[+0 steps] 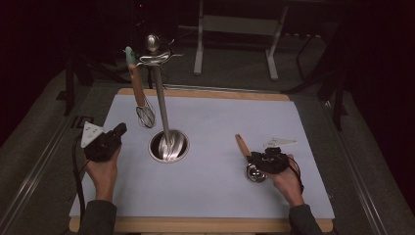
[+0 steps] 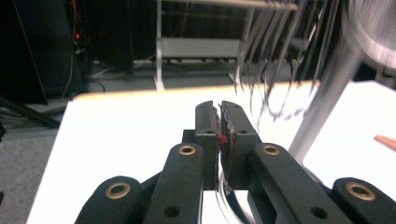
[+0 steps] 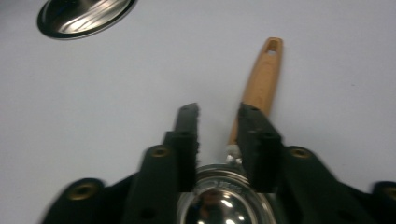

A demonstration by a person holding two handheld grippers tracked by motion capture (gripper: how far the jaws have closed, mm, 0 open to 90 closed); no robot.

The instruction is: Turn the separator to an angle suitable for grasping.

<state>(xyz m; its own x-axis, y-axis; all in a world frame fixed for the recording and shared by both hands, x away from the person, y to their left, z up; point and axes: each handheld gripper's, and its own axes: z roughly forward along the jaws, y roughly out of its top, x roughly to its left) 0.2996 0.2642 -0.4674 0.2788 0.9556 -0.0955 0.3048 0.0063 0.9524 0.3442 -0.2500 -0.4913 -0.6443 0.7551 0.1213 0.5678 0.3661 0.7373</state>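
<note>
One ladle (image 1: 249, 161) with a light wooden handle and shiny metal bowl lies flat on the white table (image 1: 220, 196), right of the one metal stand (image 1: 164, 117), where one whisk (image 1: 142, 100) hangs. The right gripper (image 3: 217, 135), jaws apart, straddles the ladle's neck; the left gripper (image 2: 220, 126) is clenched, holding nothing.

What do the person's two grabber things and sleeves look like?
Each gripper is black. The left gripper has two flat jaws with red-flecked, frayed pads and brass-coloured rivets on its links. A grey three-cornered plate with small dots sits on top, and a dark cable trails back. The right gripper looks the same. Both sleeves are dark grey.
</note>
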